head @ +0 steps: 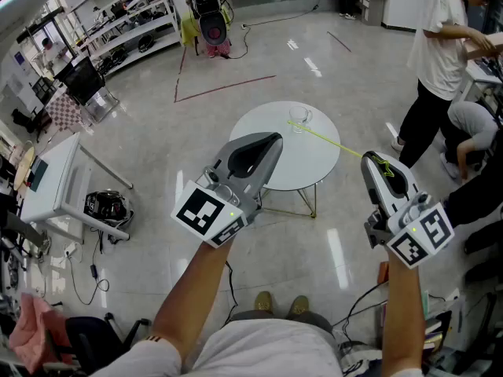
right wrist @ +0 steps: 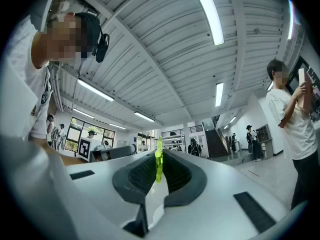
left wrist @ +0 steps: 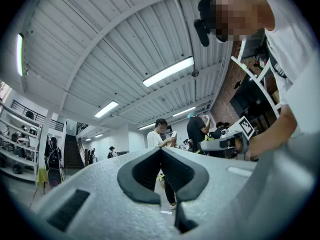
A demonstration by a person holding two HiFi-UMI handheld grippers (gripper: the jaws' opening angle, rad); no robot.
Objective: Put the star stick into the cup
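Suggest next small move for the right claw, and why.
Probably nudge the right claw forward and tip the star stick downward into the cup. The claw is shut on the stick, whose far end reaches the cup on the white table; whether it is inside yet is unclear.

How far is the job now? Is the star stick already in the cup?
Done: the right gripper is shut on the star stick. In hand: the stick points at the cup on the table, its far end near the rim, not clearly inside. Remaining: lower it in and release.
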